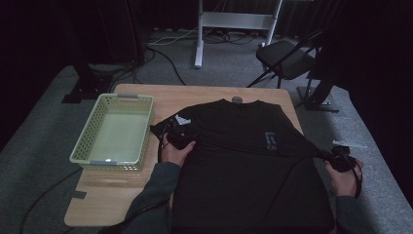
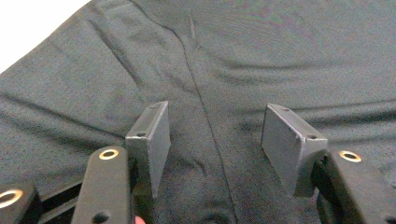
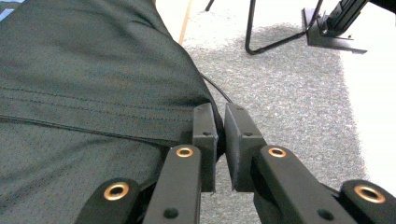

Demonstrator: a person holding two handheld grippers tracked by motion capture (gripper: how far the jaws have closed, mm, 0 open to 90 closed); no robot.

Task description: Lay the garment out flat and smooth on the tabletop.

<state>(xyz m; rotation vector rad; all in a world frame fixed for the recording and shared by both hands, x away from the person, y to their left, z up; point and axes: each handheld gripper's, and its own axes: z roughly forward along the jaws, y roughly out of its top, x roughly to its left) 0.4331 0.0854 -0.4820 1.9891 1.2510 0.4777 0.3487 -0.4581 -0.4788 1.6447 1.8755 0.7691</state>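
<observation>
A black T-shirt [image 1: 243, 161] lies spread flat on the wooden table [image 1: 141, 95], collar toward the far edge. My left gripper [image 1: 176, 138] rests on the shirt's left sleeve area; in the left gripper view its jaws stand wide apart over the fabric [image 2: 205, 70] near a seam, gripping nothing [image 2: 215, 140]. My right gripper [image 1: 336, 158] is past the table's right edge, shut on the tip of the right sleeve [image 3: 140, 107], which is pulled taut outward. In the right gripper view the pads [image 3: 219, 140] pinch the sleeve hem between them.
A pale green perforated basket [image 1: 116, 134] stands empty on the table's left part. Grey carpet [image 3: 289, 93] lies beyond the right edge, with a folding chair [image 1: 287, 58] and a black stand base behind. A white frame stands at the back.
</observation>
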